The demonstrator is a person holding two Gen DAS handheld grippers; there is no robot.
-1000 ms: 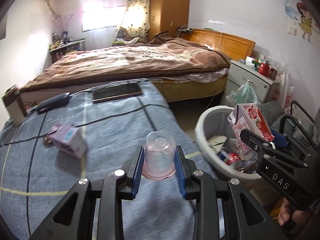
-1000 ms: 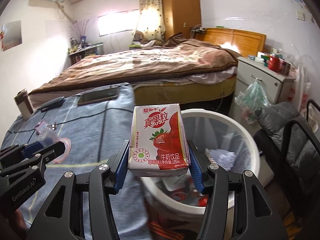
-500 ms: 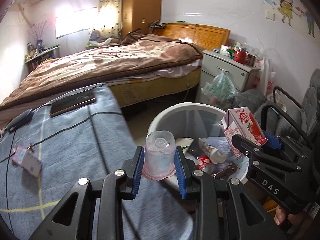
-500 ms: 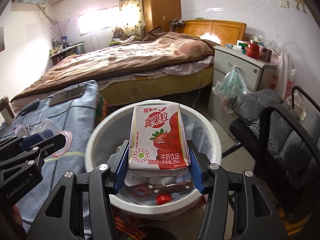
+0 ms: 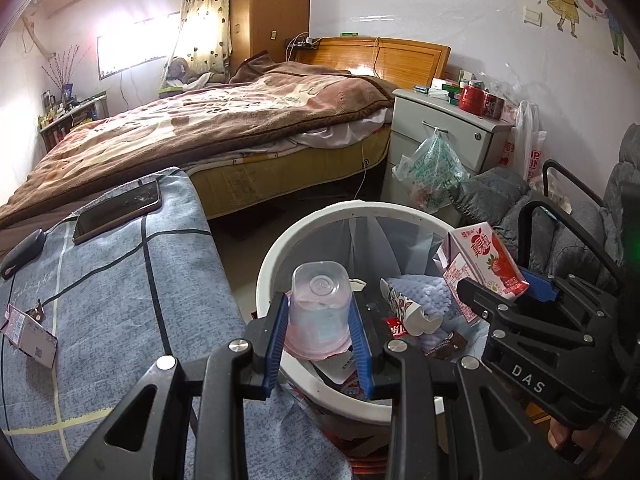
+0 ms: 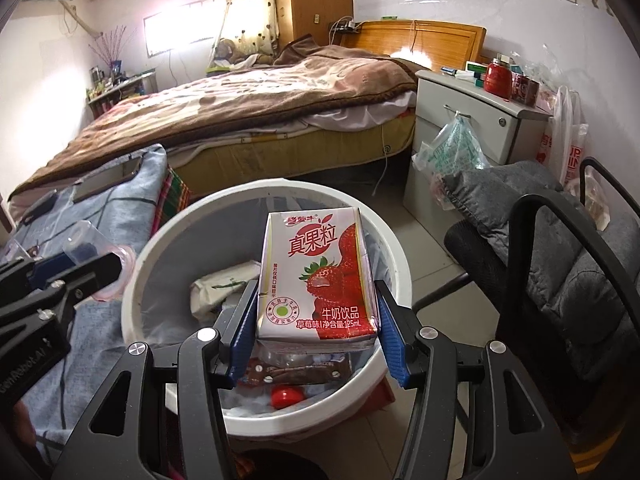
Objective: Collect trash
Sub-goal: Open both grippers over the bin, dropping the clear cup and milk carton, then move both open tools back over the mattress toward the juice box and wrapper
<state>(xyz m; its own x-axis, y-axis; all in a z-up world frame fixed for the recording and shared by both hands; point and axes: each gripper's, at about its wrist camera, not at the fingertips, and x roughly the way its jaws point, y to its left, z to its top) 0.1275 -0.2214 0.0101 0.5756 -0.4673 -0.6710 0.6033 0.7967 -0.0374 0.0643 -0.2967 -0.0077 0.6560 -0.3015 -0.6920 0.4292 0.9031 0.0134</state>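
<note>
My left gripper (image 5: 320, 340) is shut on a clear plastic cup (image 5: 320, 308), held upside down over the near left rim of the white trash bin (image 5: 320, 216). My right gripper (image 6: 316, 340) is shut on a strawberry milk carton (image 6: 316, 276), held upright over the bin (image 6: 140, 272). The carton also shows in the left wrist view (image 5: 484, 264), at the bin's right side. The bin holds several pieces of trash. A small pink carton (image 5: 28, 332) lies on the blue-grey table (image 5: 120, 280) at the left.
A phone (image 5: 116, 210) and a dark mouse (image 5: 20, 250) lie at the table's far end. A bed (image 5: 200, 128) stands behind. A white nightstand (image 5: 444, 132) with a hanging bag and a grey padded chair (image 6: 560, 260) stand to the right of the bin.
Both grippers have moved right, from the table to over the bin. The left one now holds the cup above the bin's rim. Both grips are unchanged.
</note>
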